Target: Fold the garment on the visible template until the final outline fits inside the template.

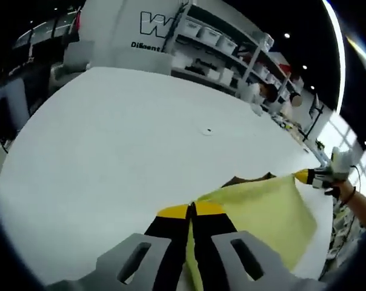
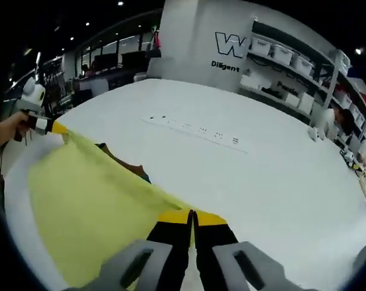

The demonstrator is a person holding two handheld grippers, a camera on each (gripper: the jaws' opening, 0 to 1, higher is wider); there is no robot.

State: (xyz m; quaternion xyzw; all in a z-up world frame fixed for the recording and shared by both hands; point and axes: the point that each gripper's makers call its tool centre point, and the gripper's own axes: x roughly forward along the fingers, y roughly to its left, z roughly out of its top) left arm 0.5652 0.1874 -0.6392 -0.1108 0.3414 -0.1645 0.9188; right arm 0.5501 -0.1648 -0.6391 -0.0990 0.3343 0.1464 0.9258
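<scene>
The left claw (image 1: 192, 210) is clenched on an edge of the yellow garment (image 1: 265, 212), its yellow-tipped black jaws pressed together with the cloth pinched between them. The right claw (image 2: 192, 217) is clenched the same way on another part of that edge. In the left gripper view the right claw (image 1: 305, 176) shows at the far corner of the cloth, held by a hand (image 1: 352, 197); in the right gripper view the left claw (image 2: 54, 127) shows at the opposite corner, also in a hand (image 2: 10, 130).

The garment (image 2: 86, 209) hangs stretched between the two claws, its top edge taut, just above the white desk (image 1: 128, 151). Behind the cloth sits a dark brown shape (image 2: 125, 162), possibly the template, though too little of it shows to be sure.

A row of small dark marks (image 2: 198, 128) runs across the desk (image 2: 274, 176). On the white wall (image 2: 201, 42) beyond, a large outlined "W" (image 2: 228, 43) stands above smaller lettering that begins "Dil" and blurs after that. Shelves (image 1: 222, 45) with white bins stand to the right of it.
</scene>
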